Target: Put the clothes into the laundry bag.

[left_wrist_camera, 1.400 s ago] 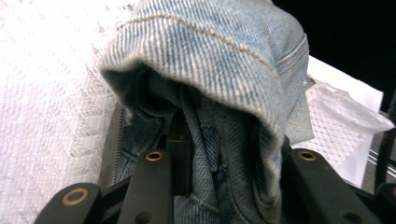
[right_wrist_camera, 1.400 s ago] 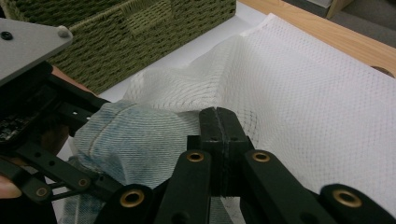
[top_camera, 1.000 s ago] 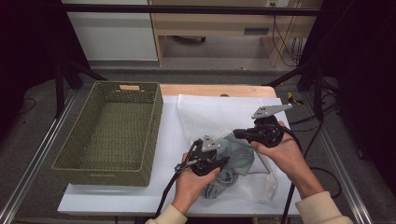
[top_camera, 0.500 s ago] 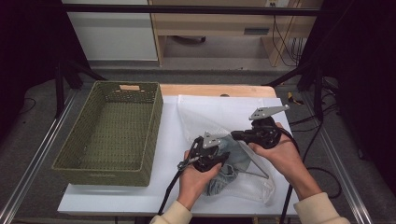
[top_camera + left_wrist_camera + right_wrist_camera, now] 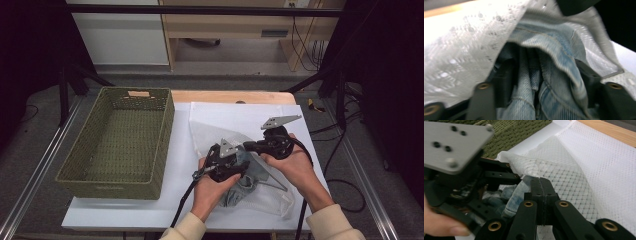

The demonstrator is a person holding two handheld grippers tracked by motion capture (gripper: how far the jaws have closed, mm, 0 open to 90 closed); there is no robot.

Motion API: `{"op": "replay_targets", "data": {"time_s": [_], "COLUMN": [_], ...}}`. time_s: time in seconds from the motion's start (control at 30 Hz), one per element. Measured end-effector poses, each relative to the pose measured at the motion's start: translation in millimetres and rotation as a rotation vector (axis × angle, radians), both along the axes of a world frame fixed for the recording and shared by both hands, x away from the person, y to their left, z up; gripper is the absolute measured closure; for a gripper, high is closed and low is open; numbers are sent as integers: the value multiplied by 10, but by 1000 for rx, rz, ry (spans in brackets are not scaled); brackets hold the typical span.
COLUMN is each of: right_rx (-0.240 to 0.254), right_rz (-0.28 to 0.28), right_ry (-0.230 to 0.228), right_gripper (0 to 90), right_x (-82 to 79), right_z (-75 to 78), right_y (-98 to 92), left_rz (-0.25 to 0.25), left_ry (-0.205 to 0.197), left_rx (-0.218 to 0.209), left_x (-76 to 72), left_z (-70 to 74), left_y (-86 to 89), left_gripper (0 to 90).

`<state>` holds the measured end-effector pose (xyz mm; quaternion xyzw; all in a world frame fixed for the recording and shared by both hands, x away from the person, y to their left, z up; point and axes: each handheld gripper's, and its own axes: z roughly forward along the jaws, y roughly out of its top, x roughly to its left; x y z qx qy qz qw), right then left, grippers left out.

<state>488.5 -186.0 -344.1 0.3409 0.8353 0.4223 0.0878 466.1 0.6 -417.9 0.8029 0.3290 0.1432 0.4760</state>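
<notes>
High view: 2 hands work over 1 white mesh bag (image 5: 235, 127) lying on 1 white sheet (image 5: 180, 165) on the table. The left gripper (image 5: 239, 161) and the right gripper (image 5: 246, 146) meet at the bag's mouth, almost touching each other. 1 piece of blue denim (image 5: 240, 187) sits partly inside the bag, just below and behind the left gripper's fingertips. 1 green woven basket (image 5: 117, 142) stands well apart from both sets of fingers, beside the person's left hand (image 5: 215, 187). The right hand (image 5: 292, 165) wraps its gripper; 1 grey three-cornered plate (image 5: 281, 121) tops it, and 1 more tops the left gripper.

Left gripper view: the 2 black fingers (image 5: 506, 77) stand apart, and the jaws have just been opening. The denim (image 5: 549, 75) lies between them in folds, touching the inner faces of both, but the pads do not press it. The mesh bag (image 5: 461, 55) drapes over the denim and over the outer side of the finger at this view's left.

Right gripper view: the 2 fingers (image 5: 541, 192) are closed tight against each other. The edge of the mesh bag (image 5: 574, 170) lies right at their tips; whether mesh is pinched between them I cannot tell. The denim (image 5: 516, 195) shows just beside the fingers, and the left gripper (image 5: 499, 173) reaches in beyond it. The basket (image 5: 519, 130) lies far past the fingertips.
</notes>
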Motion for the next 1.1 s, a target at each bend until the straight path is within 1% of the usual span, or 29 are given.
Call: {"op": "replay_targets", "data": {"time_s": [0.1,0.13,0.2,0.23,0.33,0.43,0.47,0.57,0.6,0.67,0.73,0.8,0.83,0.93,1.1], "right_rx": [0,0,5,1,7,13,24,38,42,53,72,63,62,65,61], "right_rz": [-9,-9,-14,-10,-4,0,5,2,-1,2,3,-1,0,0,-6], "right_ry": [2,0,4,3,4,1,-1,-5,-2,-6,-4,-16,-23,-28,-53], "right_gripper": [900,900,900,900,900,900,900,900,900,900,900,900,900,900,900], "right_x": [-1,-2,-19,-29,-85,-149,-178,-228,-246,-275,-306,-335,-350,-391,-474], "right_z": [-25,-33,-52,-62,-89,-118,-133,-174,-187,-216,-238,-258,-266,-298,-360], "right_y": [-1,-4,-6,-4,18,33,37,38,38,38,41,59,66,80,90], "left_rz": [2,-4,-9,-12,-24,-34,-32,-28,-23,-18,-15,-18,-12,-9,-18], "left_ry": [-45,-53,-68,-84,-107,-120,-125,-121,-124,-130,-143,-151,-157,-153,-179], "left_rx": [-9,-16,-14,-10,-18,-32,-35,-51,-49,-63,-50,-38,-35,-42,-11], "left_x": [-70,-104,-162,-206,-307,-416,-436,-483,-497,-518,-529,-535,-542,-564,-634], "left_z": [57,81,110,128,153,158,154,133,126,117,113,118,116,98,80], "left_y": [40,65,104,139,240,383,414,515,550,598,635,665,679,701,707], "left_gripper": [315,312,311,311,310,310,310,301,300,283,277,267,261,249,232]}}
